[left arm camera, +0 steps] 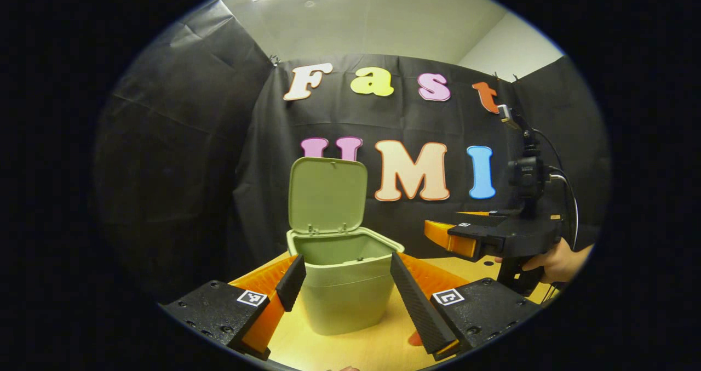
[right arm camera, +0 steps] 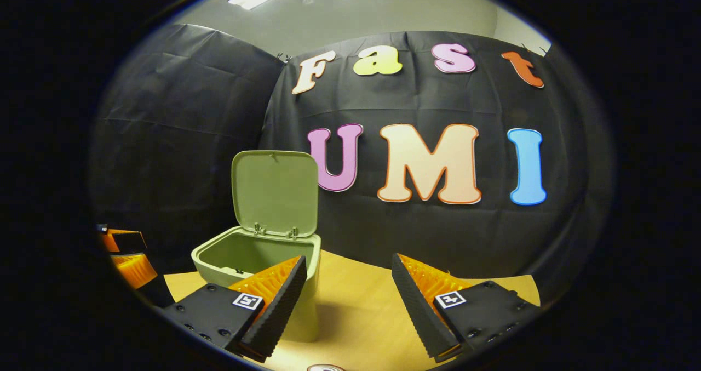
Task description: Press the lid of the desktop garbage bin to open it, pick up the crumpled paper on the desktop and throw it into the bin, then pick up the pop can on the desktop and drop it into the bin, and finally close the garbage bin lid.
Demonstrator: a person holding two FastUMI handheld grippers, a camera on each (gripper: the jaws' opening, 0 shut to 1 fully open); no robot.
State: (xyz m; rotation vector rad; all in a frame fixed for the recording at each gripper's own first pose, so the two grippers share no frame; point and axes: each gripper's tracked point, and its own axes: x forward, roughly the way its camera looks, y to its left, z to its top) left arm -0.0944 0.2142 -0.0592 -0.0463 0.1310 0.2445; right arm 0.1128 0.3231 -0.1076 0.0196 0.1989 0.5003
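Down at the bottom of the left gripper view, the left gripper [left arm camera: 346,289] has its jaws spread wide with nothing between them, framing the green garbage bin [left arm camera: 346,283] that stands just beyond on the wooden desk [left arm camera: 378,349]. And look at that lid [left arm camera: 327,194]: it stands upright on its hinges at the back rim, the bin's mouth wide open. Over to the right in that same view, a hand [left arm camera: 553,262] holds the right gripper [left arm camera: 446,238] up above the desk, beside the bin and apart from it. Switching to the right gripper view, its jaws are spread too, gripping nothing, with bare desk between them and the bin to their left, behind the left finger. A small red object [left arm camera: 416,338] peeks out by the left gripper's right finger, too hidden to identify.
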